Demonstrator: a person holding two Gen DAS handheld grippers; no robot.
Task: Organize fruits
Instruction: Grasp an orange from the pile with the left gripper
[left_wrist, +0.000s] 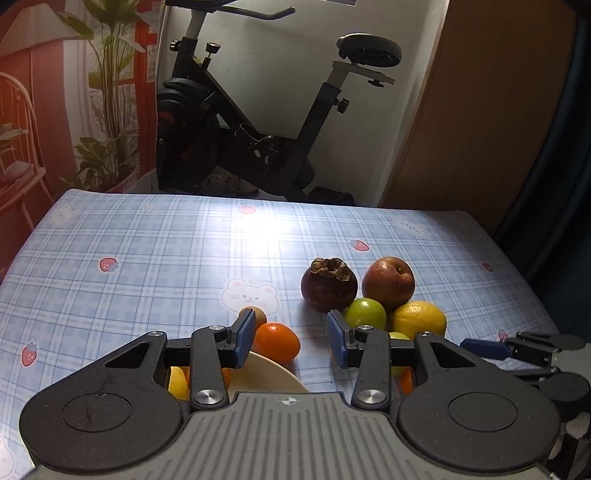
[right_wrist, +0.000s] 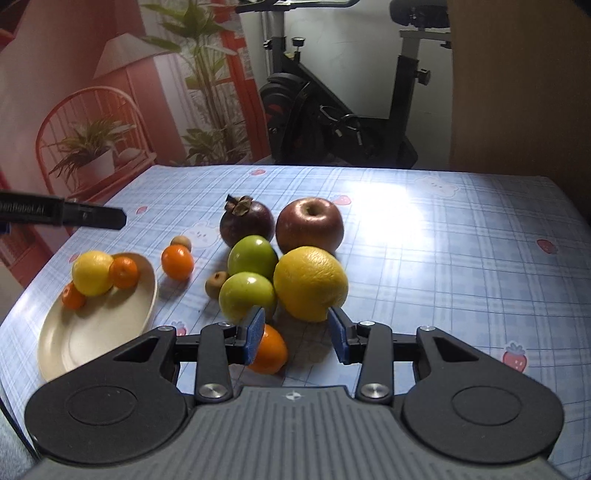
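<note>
two grippers hover over a plaid table (right_wrist: 461, 258), both with jaws parted and nothing between the pads: the left gripper (left_wrist: 291, 338) above the cream plate (right_wrist: 92, 343), the right gripper (right_wrist: 297, 334) just short of the fruit pile. on the plate lie a lemon (right_wrist: 92, 272) and two small oranges. beside it, loose on the cloth, cluster a red apple (right_wrist: 309, 225), a big yellow citrus (right_wrist: 310, 282), a mangosteen (right_wrist: 246, 223), two green fruits and three more small oranges.

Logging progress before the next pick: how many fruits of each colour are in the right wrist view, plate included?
Orange: 4
Yellow: 2
Green: 2
Brown: 2
Red: 1
Dark purple: 1
Total: 12
</note>
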